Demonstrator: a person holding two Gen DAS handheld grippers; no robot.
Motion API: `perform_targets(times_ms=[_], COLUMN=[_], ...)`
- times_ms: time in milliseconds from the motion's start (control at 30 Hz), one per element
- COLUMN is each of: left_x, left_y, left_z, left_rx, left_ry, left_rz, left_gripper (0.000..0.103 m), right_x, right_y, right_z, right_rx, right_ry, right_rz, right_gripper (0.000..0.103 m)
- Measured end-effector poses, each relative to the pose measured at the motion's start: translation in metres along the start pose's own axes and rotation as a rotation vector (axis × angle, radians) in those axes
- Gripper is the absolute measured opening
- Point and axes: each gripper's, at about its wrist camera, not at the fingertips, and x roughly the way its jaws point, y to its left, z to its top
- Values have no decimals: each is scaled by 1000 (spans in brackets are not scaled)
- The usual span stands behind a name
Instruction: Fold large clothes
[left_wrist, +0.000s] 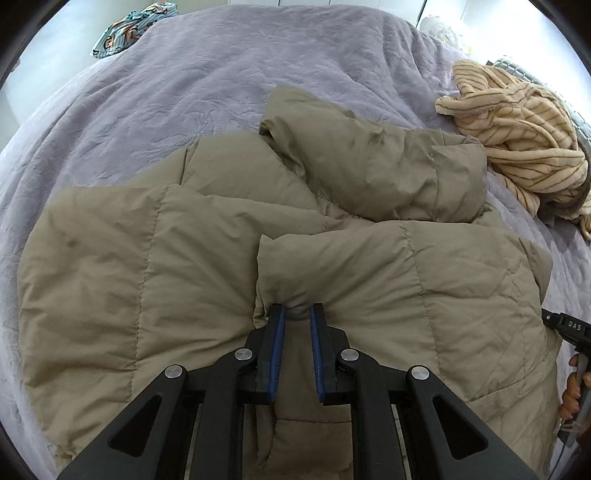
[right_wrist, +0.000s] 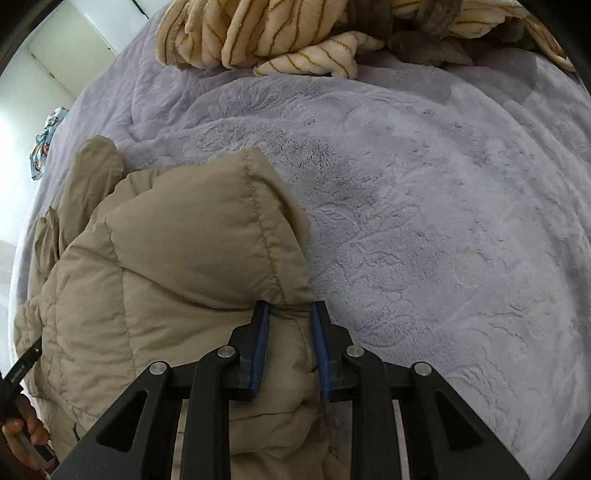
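Observation:
A tan quilted puffer jacket (left_wrist: 147, 258) lies spread and rumpled on a lilac bed cover (left_wrist: 184, 92). My left gripper (left_wrist: 297, 310) is shut on a bunched fold of the jacket near its lower middle. My right gripper (right_wrist: 288, 308) is shut on the jacket's (right_wrist: 166, 258) right edge, with fabric pinched between the blue pads. A sleeve (left_wrist: 369, 166) lies folded across the jacket's upper part. The right tool's handle and the hand on it (left_wrist: 572, 369) show at the left wrist view's right edge.
A cream striped fleece garment (left_wrist: 517, 129) is heaped at the bed's right side; it also shows in the right wrist view (right_wrist: 277, 33). A patterned blue cloth (left_wrist: 129, 29) lies at the bed's far left edge. Lilac cover (right_wrist: 443, 221) stretches right of the jacket.

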Motion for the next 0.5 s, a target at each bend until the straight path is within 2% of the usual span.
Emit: perform_targets(times_ms=[200,367,500], left_x=[-24,-56,-70], left_y=[0,7,13], left_z=[5,-1,-11], left_rx=[2,18,17], left_ry=[9,-19,-5], left_rz=[17,36,50], left_gripper=[16,16,16], right_x=[-24,-50,-66], right_y=[3,5,8], right_z=[-4,-22,-38], right_rx=[2,24,34], right_ry=[-11,-17,-14], right_rz=[-14,-13,2], right_gripper=[27,27,27])
